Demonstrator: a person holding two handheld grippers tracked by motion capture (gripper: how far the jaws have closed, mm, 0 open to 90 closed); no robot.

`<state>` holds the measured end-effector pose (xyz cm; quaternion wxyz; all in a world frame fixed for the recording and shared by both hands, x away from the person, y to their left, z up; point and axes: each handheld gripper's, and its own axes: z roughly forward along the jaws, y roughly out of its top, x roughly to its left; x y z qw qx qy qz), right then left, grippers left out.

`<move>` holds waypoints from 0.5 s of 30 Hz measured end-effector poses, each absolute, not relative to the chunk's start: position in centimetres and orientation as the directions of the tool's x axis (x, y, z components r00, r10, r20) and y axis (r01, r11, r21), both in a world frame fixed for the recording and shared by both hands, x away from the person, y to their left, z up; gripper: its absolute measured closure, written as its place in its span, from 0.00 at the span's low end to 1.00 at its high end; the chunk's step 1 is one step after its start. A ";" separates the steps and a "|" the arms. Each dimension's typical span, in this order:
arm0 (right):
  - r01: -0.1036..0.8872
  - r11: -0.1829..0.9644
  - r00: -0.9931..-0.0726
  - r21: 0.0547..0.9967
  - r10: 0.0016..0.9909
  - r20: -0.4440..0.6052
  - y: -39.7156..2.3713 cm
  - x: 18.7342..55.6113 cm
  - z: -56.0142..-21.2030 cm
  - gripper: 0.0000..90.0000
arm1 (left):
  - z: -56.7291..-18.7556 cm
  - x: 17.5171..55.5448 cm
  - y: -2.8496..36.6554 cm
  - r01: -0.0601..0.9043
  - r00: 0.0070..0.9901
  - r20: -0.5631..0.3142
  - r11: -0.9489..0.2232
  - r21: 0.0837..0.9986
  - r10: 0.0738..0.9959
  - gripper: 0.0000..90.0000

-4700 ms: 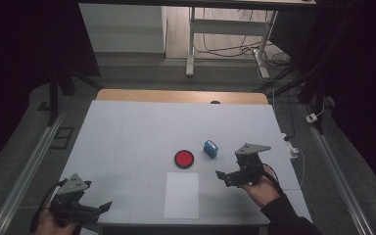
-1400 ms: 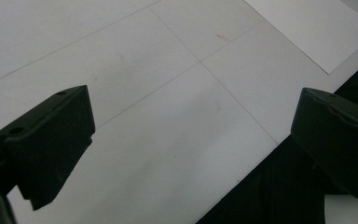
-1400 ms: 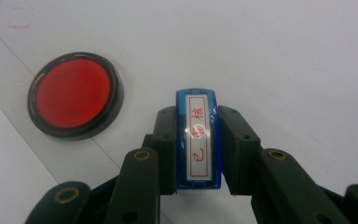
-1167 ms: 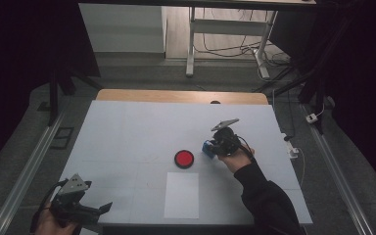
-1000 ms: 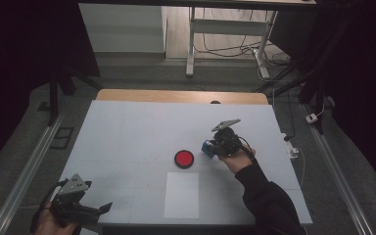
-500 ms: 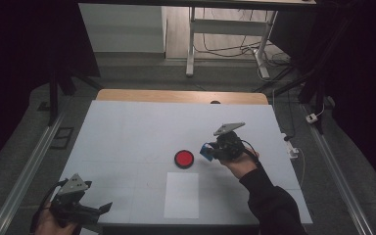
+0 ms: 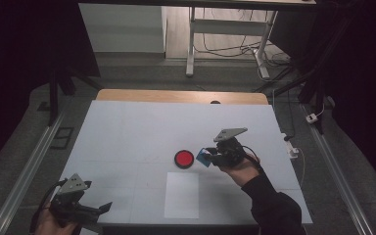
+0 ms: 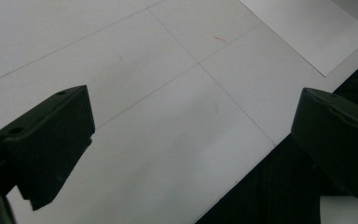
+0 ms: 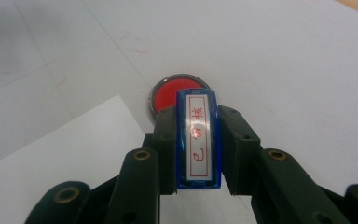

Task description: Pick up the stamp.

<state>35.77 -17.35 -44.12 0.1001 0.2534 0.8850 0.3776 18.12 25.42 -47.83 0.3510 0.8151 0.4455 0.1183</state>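
My right gripper [image 7: 208,157] is shut on a small blue stamp [image 9: 198,138] with a white label bearing red characters; both jaws press its sides. It hangs just right of a round red ink pad [image 7: 184,158], which the right gripper view places right behind the stamp [image 7: 204,156] as the ink pad [image 9: 168,94]. A white sheet of paper [image 7: 182,195] lies in front of the pad. My left gripper [image 7: 102,208] rests at the table's near left corner, jaws wide apart with nothing between them, over bare tabletop [image 8: 177,140].
The white table [image 7: 127,132] has a wooden strip along its far edge. Metal rails run along both sides on the floor. A desk frame and cables stand beyond the table. In the left gripper view, the paper's corner [image 8: 317,32] lies near the table's front edge.
My right gripper has carried the blue stamp toward the near side and slightly up, ending beside the red ink pad. The left gripper has not moved.
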 end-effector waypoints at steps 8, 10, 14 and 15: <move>0.347 0.587 -0.866 0.732 0.500 0.010 -17.1 34.8 -43.8 0.78 | -47.8 18.1 25.4 0.642 0.576 -0.117 -0.359 0.678 0.809 0.00; 0.337 0.582 -0.872 0.741 0.490 0.011 -17.0 34.4 -43.7 0.78 | -47.8 18.1 25.4 0.641 0.576 -0.117 -0.359 0.678 0.809 0.00; 0.317 0.582 -0.883 0.749 0.470 0.009 -16.8 33.7 -43.5 0.78 | -47.8 18.1 25.4 0.641 0.576 -0.118 -0.358 0.679 0.809 0.00; 0.314 0.580 -0.885 0.752 0.465 0.010 -16.7 33.5 -43.5 0.78 | -47.8 18.1 25.4 0.641 0.577 -0.118 -0.359 0.679 0.808 0.00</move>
